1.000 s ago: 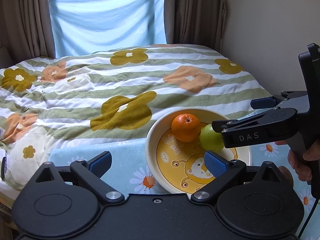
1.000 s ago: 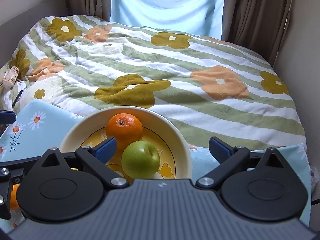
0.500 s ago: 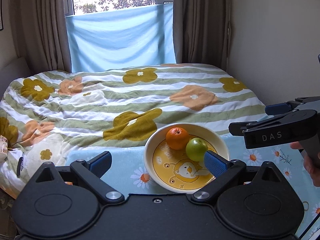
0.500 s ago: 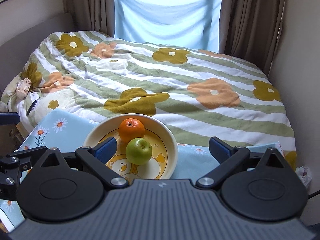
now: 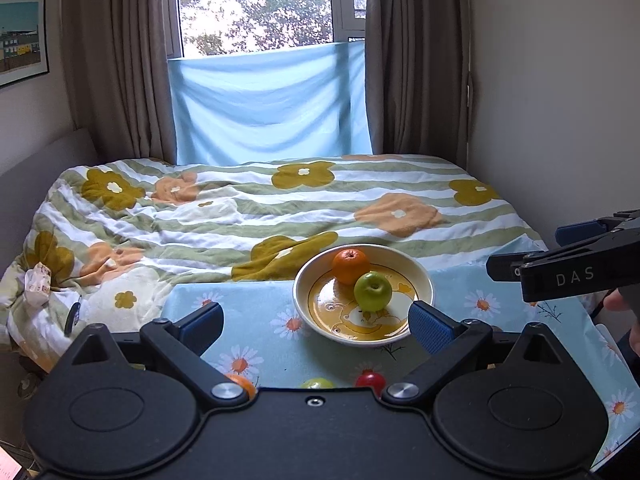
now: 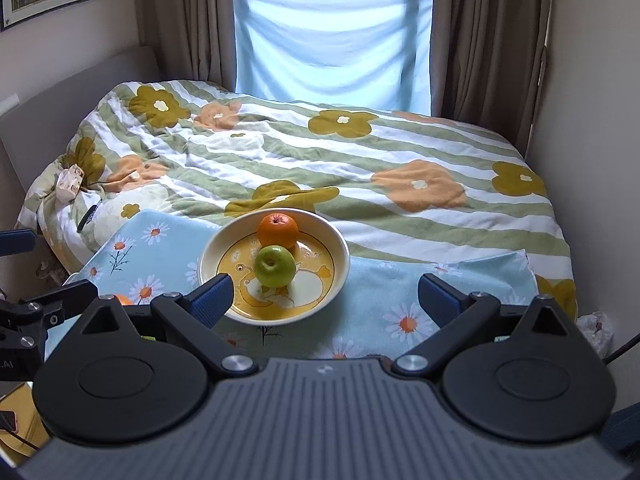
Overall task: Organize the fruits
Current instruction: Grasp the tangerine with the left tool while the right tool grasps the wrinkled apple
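Setting: a home bedroom. A bed fills the centre of the frame, covered by a striped duvet [image 5: 280, 216] with a flower print. Brown curtains [image 5: 116, 64] flank a window [image 5: 256, 4] at the top centre, its lower part covered by a light blue cloth [image 5: 268, 104]. A framed picture [image 5: 22, 36] hangs on the wall at the upper left.

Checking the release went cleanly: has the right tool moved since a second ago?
Yes. The right tool has pulled back and up from the bowl, which now looks smaller and farther in its view.
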Demonstrator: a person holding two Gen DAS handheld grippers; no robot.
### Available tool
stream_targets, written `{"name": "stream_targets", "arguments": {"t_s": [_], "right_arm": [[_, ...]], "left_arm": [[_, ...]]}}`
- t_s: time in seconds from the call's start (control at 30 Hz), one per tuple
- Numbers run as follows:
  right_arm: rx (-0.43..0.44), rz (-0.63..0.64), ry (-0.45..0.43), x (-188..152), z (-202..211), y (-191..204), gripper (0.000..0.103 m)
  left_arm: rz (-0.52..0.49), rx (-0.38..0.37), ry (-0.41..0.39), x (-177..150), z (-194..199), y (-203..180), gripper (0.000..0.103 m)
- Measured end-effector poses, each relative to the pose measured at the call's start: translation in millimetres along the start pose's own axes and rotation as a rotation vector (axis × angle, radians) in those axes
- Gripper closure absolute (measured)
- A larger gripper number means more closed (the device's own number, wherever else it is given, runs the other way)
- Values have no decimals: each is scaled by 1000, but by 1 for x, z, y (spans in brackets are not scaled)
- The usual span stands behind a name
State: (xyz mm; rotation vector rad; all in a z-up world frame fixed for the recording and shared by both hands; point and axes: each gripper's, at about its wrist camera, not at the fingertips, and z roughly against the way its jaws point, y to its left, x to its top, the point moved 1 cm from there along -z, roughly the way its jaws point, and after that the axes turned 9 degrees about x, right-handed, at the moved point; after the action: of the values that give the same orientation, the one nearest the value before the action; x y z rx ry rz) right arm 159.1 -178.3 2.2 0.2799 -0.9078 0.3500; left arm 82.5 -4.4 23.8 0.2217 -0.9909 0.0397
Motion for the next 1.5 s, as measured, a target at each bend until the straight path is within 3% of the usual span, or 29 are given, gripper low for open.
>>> {"name": "stream_targets", "arguments": {"t_s": [0.37, 0.6, 0.77, 1.17, 1.4, 1.5], "right_arm": [[24, 49, 31, -64, 11, 15, 0], [25, 14, 59, -98, -12, 16, 0], [23, -8, 71, -113, -30, 13, 0], [0, -25, 126, -127, -65, 11, 0], [-4, -40, 142, -127, -73, 11, 0], [-4, -41, 143, -126, -73, 12, 0]], "left_arm": [[28, 79, 35, -62, 10, 2, 2], [10, 152, 69, -103, -19, 0, 3], [3, 162, 125, -123, -46, -1, 5], [-24, 125, 194, -138, -82, -2, 34], [-32, 116, 238, -141, -89, -3, 60], [-25, 105, 239, -142, -88, -1, 61]]}}
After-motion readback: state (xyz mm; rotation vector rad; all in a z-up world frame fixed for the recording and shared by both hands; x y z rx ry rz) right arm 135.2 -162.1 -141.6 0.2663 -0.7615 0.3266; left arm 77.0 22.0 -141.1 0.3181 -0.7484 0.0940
